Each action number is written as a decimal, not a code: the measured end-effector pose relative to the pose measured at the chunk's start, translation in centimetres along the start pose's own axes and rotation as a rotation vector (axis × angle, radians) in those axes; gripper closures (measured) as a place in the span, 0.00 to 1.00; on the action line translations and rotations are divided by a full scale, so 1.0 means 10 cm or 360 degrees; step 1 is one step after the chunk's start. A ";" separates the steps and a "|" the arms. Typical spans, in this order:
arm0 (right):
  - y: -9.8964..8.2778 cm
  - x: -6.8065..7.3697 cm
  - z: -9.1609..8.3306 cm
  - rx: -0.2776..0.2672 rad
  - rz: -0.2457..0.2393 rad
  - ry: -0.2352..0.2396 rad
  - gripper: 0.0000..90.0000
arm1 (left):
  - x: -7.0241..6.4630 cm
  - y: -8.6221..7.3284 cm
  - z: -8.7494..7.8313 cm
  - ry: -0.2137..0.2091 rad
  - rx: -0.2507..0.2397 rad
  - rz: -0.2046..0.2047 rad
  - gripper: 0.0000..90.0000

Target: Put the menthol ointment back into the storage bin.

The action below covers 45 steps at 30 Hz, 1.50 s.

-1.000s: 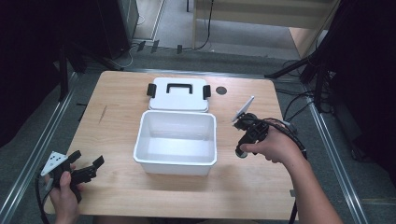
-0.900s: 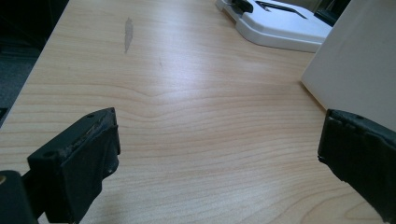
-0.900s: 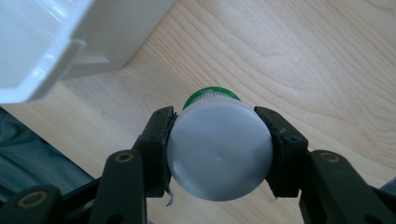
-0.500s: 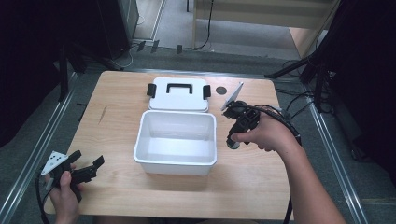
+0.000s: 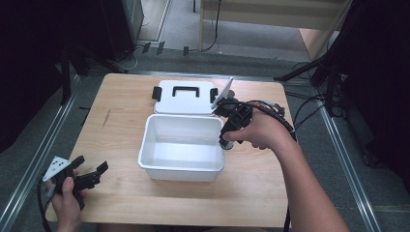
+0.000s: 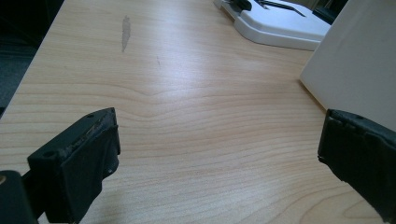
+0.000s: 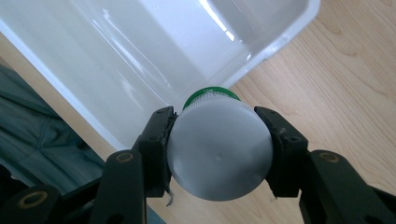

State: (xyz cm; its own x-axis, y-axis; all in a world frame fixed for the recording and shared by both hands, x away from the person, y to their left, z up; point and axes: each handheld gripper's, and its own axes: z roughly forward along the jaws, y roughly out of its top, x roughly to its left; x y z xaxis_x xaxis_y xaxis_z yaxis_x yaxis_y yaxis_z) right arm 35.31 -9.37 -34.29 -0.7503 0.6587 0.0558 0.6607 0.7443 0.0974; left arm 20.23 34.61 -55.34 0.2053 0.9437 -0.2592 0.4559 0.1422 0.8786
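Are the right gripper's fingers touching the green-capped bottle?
Touching. In the right gripper view both fingers press against the sides of the bottle, no gap, above the white bin's rim.

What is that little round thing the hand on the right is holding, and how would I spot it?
Find the wooden table with the open white bin in its middle. At the bin's right rim, the right tool is shut on a small grey bottle with a green cap. It is the one round grey thing here; the bin and its lid are white and boxy.
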 end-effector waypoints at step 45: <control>0.29 0.30 0.85 0.0093 -0.0466 -0.0034 0.57 | 0.01 0.01 0.02 -0.0017 0.0020 -0.0002 0.00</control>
State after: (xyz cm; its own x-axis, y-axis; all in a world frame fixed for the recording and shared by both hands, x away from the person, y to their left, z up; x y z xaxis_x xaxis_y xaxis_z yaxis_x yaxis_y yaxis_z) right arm 35.18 -4.27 -42.28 -0.9088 0.4170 0.0126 0.4171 0.9075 0.0492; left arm 20.44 34.63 -55.36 0.2142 0.9402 -0.2647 0.4667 0.1395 0.8733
